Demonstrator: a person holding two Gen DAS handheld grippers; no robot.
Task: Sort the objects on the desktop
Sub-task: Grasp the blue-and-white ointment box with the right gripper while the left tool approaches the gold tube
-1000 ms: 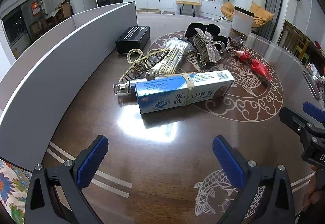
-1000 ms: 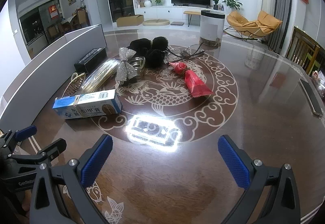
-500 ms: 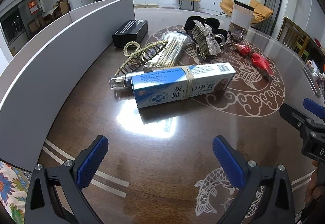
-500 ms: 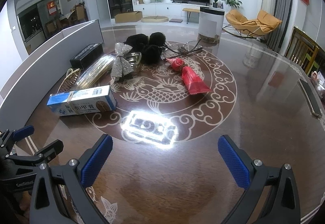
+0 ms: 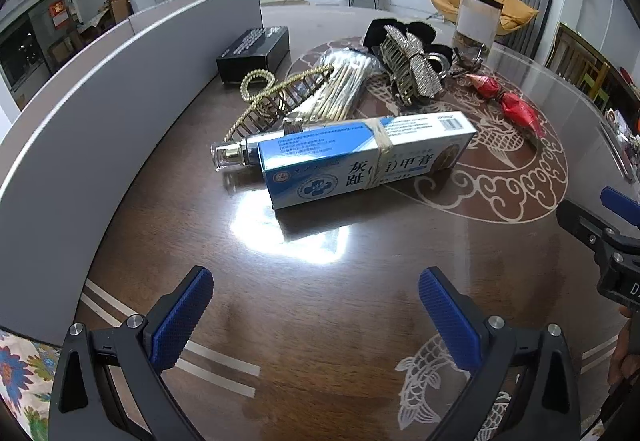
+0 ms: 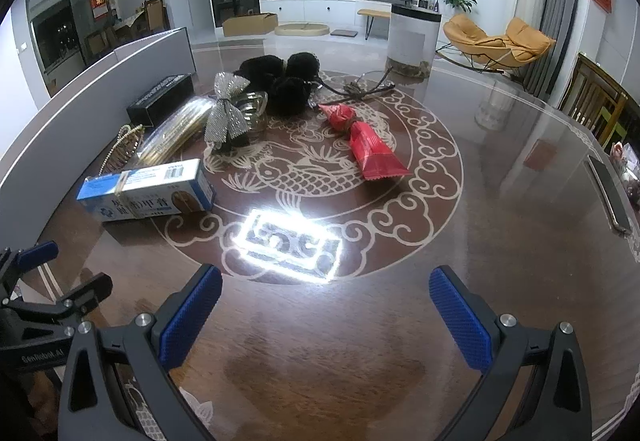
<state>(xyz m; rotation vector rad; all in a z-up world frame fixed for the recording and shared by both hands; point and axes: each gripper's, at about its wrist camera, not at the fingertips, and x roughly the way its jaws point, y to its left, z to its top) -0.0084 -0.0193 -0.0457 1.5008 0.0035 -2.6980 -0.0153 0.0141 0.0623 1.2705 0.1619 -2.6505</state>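
Observation:
A blue and white ointment box [image 5: 366, 157] [image 6: 148, 191] lies on the dark table, bound with a rubber band, a clear-capped bottle [image 5: 234, 157] behind it. Beyond lie a gold pearl hair claw [image 5: 276, 97], a packet of cotton swabs [image 5: 344, 81], a silver bow clip [image 5: 412, 67] [image 6: 226, 113], black furry hair ties [image 6: 288, 79], a black box [image 5: 254, 51] [image 6: 162, 103] and red wrapped snacks [image 5: 506, 101] [image 6: 366, 143]. My left gripper [image 5: 316, 315] is open just short of the ointment box. My right gripper [image 6: 326, 317] is open over bare table.
A grey curved partition [image 5: 92, 97] walls the table's left side. A white cylinder with a black top [image 6: 412, 41] stands at the far edge. A phone [image 6: 608, 193] lies at the right. Bare tabletop [image 6: 500, 201] spreads right of the objects.
My left gripper has crept forward toward the ointment box, which now looks larger. My right gripper has shifted slightly forward too. Both stay open.

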